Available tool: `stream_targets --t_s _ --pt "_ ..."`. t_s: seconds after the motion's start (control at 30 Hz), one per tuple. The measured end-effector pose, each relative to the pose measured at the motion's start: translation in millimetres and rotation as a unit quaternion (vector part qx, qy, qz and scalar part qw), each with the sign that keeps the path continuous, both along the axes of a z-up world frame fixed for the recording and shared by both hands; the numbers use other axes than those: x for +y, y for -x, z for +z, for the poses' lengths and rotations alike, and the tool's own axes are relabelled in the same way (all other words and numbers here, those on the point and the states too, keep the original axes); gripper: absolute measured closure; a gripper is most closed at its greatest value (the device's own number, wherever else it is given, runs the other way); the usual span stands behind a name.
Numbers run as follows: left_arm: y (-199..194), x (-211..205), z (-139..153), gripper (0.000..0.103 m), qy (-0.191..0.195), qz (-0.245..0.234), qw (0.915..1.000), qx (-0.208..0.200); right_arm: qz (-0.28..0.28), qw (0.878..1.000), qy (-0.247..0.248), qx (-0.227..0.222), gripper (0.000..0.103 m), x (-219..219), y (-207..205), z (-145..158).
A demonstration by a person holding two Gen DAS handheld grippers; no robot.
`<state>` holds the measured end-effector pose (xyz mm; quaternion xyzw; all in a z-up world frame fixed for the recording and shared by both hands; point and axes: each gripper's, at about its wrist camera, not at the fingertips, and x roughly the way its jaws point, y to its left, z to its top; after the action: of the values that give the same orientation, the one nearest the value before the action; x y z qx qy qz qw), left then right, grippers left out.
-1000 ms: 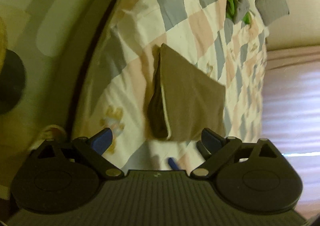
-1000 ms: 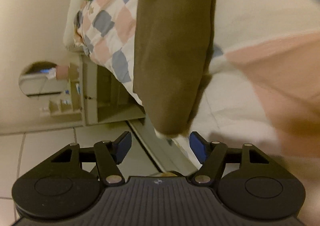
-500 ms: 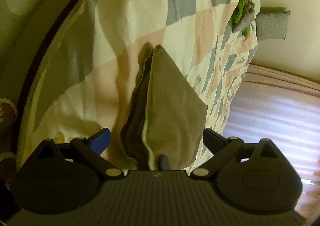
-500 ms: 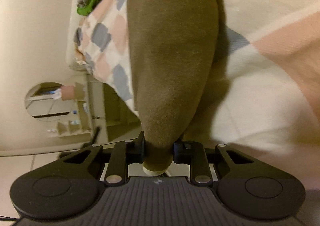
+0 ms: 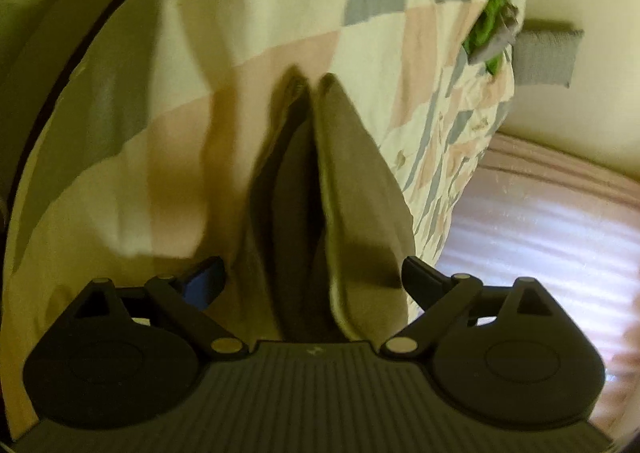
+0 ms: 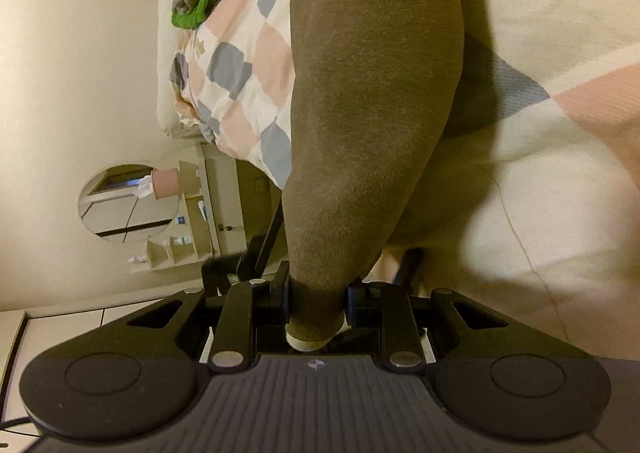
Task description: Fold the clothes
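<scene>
The brown garment (image 6: 372, 101) runs off the right wrist view's top edge; its far end stays unseen.

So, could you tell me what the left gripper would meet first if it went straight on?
Most likely the folded brown garment: its near edge already lies between the left gripper's open fingers, untouched, with the checked quilt under it.

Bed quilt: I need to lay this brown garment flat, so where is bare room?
Free: the checked quilt between the brown garment and the green-and-grey clothes pile. Crowded: that far corner, by the grey pillow.
</scene>
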<state>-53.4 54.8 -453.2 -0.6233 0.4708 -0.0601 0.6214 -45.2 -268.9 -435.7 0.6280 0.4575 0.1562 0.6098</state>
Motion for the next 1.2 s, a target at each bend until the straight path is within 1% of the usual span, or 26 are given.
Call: stream_targets --t_s 0.03,0.1,0.13,0.17,0.23,0.27,0.3,0.33,0.37,0.4,0.5,0.6,0.63,0.67,0.7,0.73,0.77,0.83,0.9,0.93,0.97,1.0,1.03,1.07,1.13,1.2 --pt "-3.3 -2.9 1.1 0.014 -0.01 -0.009 0.9999 -0.005 0.004 1.0 0.0 0.0 0.078 -0.6 0.1 -0.7" --pt "-7.4 -7.9 3.5 0.026 -0.037 -0.03 0.9988 -0.015 0.015 1.0 0.004 0.0 0.078 -2.2 -0.4 -2.4" --pt "-7.2 -9.1 4.3 0.046 -0.053 -0.039 0.9976 -0.021 0.022 1.0 0.009 0.003 0.078 -3.3 -1.0 -3.3" --pt "-6.8 -9.6 4.4 0.069 -0.061 -0.043 0.9969 -0.023 0.031 0.999 0.018 0.009 0.076 -4.4 -2.4 -4.1" --pt "-7.1 -9.5 4.0 0.08 -0.067 -0.047 0.9964 -0.023 0.063 0.997 0.041 0.024 0.065 -6.8 -7.5 -5.0" --pt "-7.7 -9.5 4.4 0.082 -0.07 -0.049 0.9961 -0.022 0.082 0.995 0.053 0.03 0.064 -8.5 -10.3 -4.5" --pt "-9.6 -10.6 6.4 0.082 -0.075 -0.052 0.9955 -0.023 0.105 0.992 0.063 0.026 0.062 -12.1 -14.5 -1.3" --pt "-11.5 -12.0 9.9 0.082 -0.083 -0.058 0.9946 -0.023 0.134 0.988 0.079 0.02 0.055 -17.6 -19.7 4.8" --pt "-12.9 -12.9 13.8 0.083 -0.088 -0.061 0.9939 -0.025 0.163 0.982 0.095 0.014 0.052 -23.6 -24.9 11.2" --pt "-14.1 -13.4 18.3 0.083 -0.091 -0.064 0.9934 -0.029 0.192 0.975 0.114 0.003 0.051 -33.9 -31.1 20.4" --pt "-17.2 -13.5 28.0 0.083 -0.09 -0.066 0.9932 -0.034 0.24 0.954 0.171 -0.058 0.051 -79.5 -56.5 55.0" --pt "-23.9 -17.3 32.4 0.083 -0.096 -0.071 0.9923 -0.032 0.24 0.932 0.248 -0.115 0.05 -128.6 -97.5 83.1" --pt "-24.9 -18.5 32.4 0.083 -0.099 -0.073 0.9919 -0.031 0.241 0.922 0.274 -0.128 0.047 -142.5 -113.5 88.7" --pt "-25.6 -19.3 31.3 0.083 -0.101 -0.073 0.9917 -0.028 0.25 0.915 0.284 -0.139 0.043 -151.4 -131.1 88.5" --pt "-26.0 -19.6 29.0 0.082 -0.102 -0.073 0.9919 -0.024 0.263 0.91 0.283 -0.147 0.035 -158.7 -148.0 83.3" --pt "-25.5 -19.0 26.6 0.082 -0.1 -0.072 0.9922 -0.019 0.274 0.91 0.276 -0.144 0.035 -163.8 -162.8 74.4" --pt "-24.9 -18.5 24.2 0.081 -0.099 -0.071 0.9925 -0.015 0.29 0.914 0.25 -0.134 0.035 -167.2 -179.0 60.9" --pt "-23.0 -17.1 20.4 0.08 -0.096 -0.069 0.9929 -0.012 0.324 0.917 0.202 -0.113 0.035 -171.0 -188.5 31.7" --pt "-20.6 -15.5 17.0 0.078 -0.092 -0.067 0.9934 -0.012 0.352 0.917 0.161 -0.093 0.034 -166.4 -199.7 6.5" --pt "-19.7 -14.8 14.4 0.075 -0.088 -0.065 0.9939 -0.011 0.364 0.917 0.141 -0.084 0.034 -164.0 -205.2 -5.6" --pt "-19.3 -14.2 11.7 0.074 -0.082 -0.062 0.9947 -0.009 0.363 0.921 0.117 -0.082 0.034 -161.5 -210.0 -13.2" --pt "-19.3 -13.9 8.6 0.074 -0.075 -0.057 0.9955 -0.007 0.363 0.924 0.091 -0.081 0.036 -160.1 -214.7 -19.3" --pt "-19.0 -13.5 5.5 0.074 -0.068 -0.053 0.9962 -0.007 0.367 0.924 0.074 -0.082 0.039 -157.0 -217.7 -23.6" --pt "-18.8 -13.0 3.0 0.073 -0.062 -0.049 0.9968 -0.006 0.373 0.922 0.062 -0.08 0.042 -152.1 -218.6 -26.7" --pt "-19.4 -12.1 1.7 0.073 -0.059 -0.048 0.9971 -0.006 0.384 0.919 0.048 -0.074 0.052 -141.5 -220.5 -32.4" --pt "-19.9 -11.3 1.3 0.078 -0.058 -0.047 0.9972 -0.007 0.389 0.918 0.038 -0.067 0.056 -132.9 -221.3 -35.6"
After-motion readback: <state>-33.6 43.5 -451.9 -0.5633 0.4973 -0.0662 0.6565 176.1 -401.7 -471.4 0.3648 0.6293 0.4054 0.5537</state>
